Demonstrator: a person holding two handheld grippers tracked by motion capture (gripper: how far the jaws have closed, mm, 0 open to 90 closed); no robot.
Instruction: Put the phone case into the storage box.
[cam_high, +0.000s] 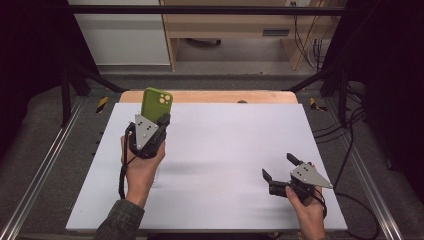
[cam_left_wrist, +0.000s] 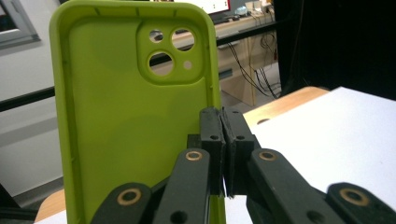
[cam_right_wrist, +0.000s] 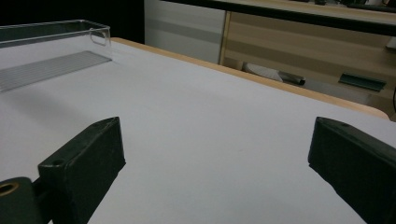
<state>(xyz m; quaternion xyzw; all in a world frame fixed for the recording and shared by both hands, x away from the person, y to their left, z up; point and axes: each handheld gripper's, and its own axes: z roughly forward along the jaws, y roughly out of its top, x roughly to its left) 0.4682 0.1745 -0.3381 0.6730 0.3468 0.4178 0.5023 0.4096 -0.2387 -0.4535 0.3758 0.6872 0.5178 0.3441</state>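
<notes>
Two grippers worked over a white table (cam_high: 215, 165) in the high view. The left gripper (cam_high: 162, 120), at the table's left side, was clamped on a lime-green phone case (cam_high: 156, 102) held upright above the far-left part of the surface; the case's lower half was hidden behind the gripper's grey plate. The right gripper (cam_high: 281, 169) sat near the front right corner, its jaws spread and holding nothing.

From the left gripper view, the phone case (cam_left_wrist: 116, 116) showed its hollow inner side, with a raised camera block pierced by three round lens holes and one smaller hole. The jaws pinched its right edge wall; its bottom edge was cut off by the frame.

From the right gripper view, the jaws stood wide apart above the bare table (cam_right_wrist: 210, 140). A clear plastic tray (cam_right_wrist: 56, 46) lay at far left, partly cut off.
</notes>
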